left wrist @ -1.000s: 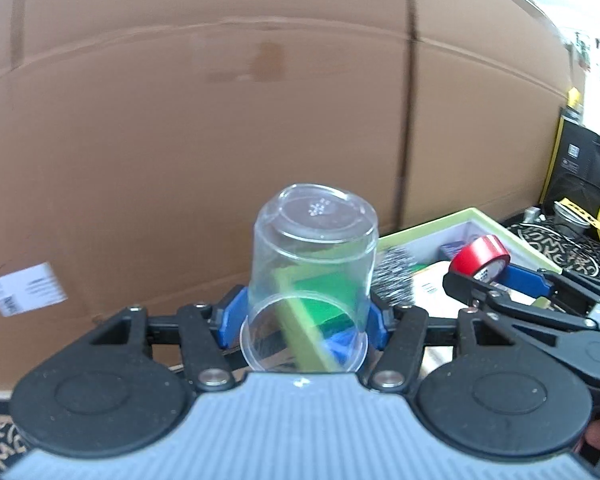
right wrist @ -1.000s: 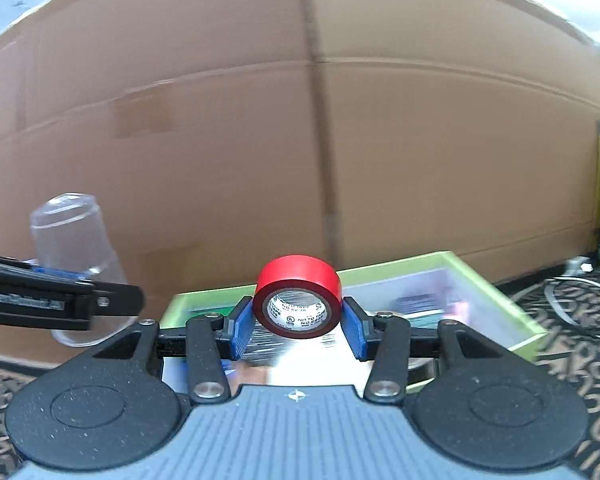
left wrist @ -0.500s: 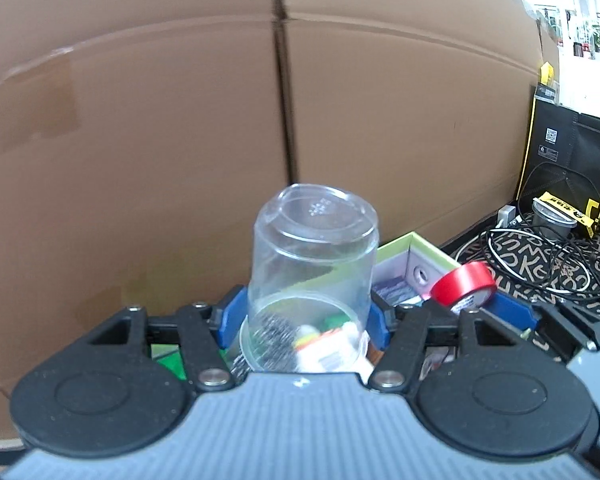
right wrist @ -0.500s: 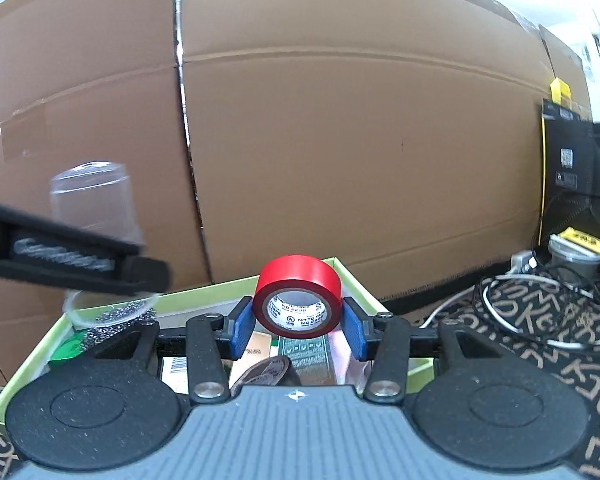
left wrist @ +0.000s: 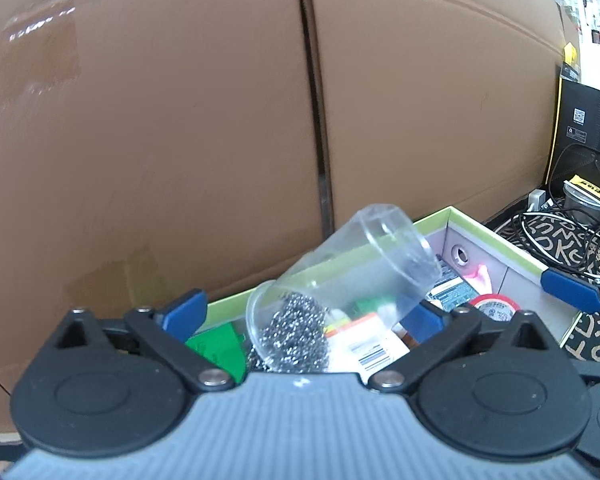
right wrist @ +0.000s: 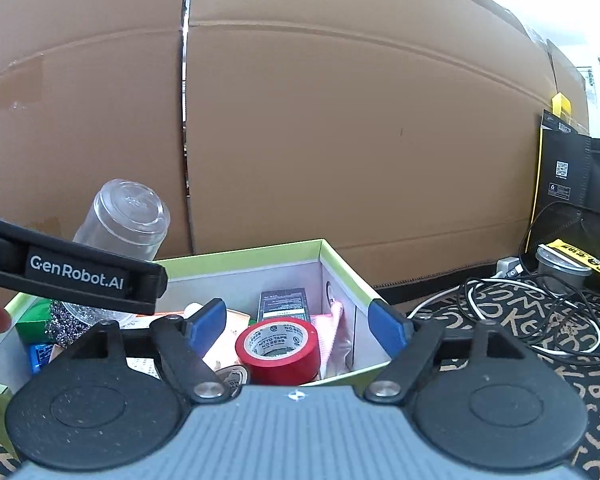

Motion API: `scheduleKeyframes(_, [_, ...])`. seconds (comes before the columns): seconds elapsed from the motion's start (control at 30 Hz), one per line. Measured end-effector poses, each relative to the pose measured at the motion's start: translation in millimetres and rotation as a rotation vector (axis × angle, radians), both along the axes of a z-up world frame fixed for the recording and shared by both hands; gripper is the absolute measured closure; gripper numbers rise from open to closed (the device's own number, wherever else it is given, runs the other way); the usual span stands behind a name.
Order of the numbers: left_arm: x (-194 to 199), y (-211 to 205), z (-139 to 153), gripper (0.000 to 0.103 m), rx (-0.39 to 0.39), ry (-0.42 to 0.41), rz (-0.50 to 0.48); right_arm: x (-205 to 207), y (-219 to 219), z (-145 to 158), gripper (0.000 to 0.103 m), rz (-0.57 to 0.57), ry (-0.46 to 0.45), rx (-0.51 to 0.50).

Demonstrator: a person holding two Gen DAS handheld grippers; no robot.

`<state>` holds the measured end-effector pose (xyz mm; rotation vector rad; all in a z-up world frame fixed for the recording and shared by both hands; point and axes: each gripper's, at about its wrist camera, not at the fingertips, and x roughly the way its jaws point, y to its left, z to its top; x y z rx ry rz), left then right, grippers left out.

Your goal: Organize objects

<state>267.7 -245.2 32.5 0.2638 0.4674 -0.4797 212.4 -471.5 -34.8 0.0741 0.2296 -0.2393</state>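
A green-rimmed box (left wrist: 496, 236) (right wrist: 244, 256) full of small items stands against a cardboard wall. My left gripper (left wrist: 304, 316) is open above its left part. A clear plastic cup (left wrist: 352, 276) (right wrist: 124, 220) is loose between the fingers, tipped to the right over a steel scourer (left wrist: 296, 332). My right gripper (right wrist: 296, 320) is open above the box's right part. A red tape roll (right wrist: 278, 350) (left wrist: 494, 306) lies in the box below it, free of the fingers.
The box also holds a green pack (left wrist: 220, 346), a black packet (right wrist: 282, 304), a pink item (right wrist: 334, 332) and labelled cartons (left wrist: 370, 352). A large cardboard wall (right wrist: 340, 140) stands close behind. Cables (right wrist: 540, 312) and a lidded tub (right wrist: 560, 268) lie on the patterned mat at right.
Both grippers have opened over the box. The cup has tipped over to the right out of the left grip. The red tape roll has dropped from the right grip into the box.
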Motion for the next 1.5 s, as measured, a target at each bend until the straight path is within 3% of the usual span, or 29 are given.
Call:
scheduleKeyframes(0.43, [-37.7, 21.8, 11.2, 0.000, -0.016, -0.043, 0.023, -20.8, 2.2, 8.8, 0.012, -0.014, -0.060, 0.020])
scheduleKeyframes(0.67, [-75.3, 61.7, 19.2, 0.000, -0.047, -0.008, 0.069, -42.4, 17.8, 13.8, 0.007, -0.004, -0.074, -0.002])
scheduleKeyframes(0.93, [-107.6, 105.7, 0.1, 0.000, -0.067, 0.124, 0.161, -95.2, 45.4, 10.2, 0.006, 0.007, 0.034, -0.040])
scheduleKeyframes(1.2, [-147.9, 132.8, -15.2, 0.000, -0.060, 0.132, 0.191, -149.8, 70.4, -1.3, 0.002, -0.014, 0.115, -0.095])
scheduleKeyframes(1.5, [-177.1, 151.1, -21.5, 0.000, -0.047, 0.142, 0.173, -168.2, 78.3, -8.9, 0.002, -0.064, 0.155, -0.069])
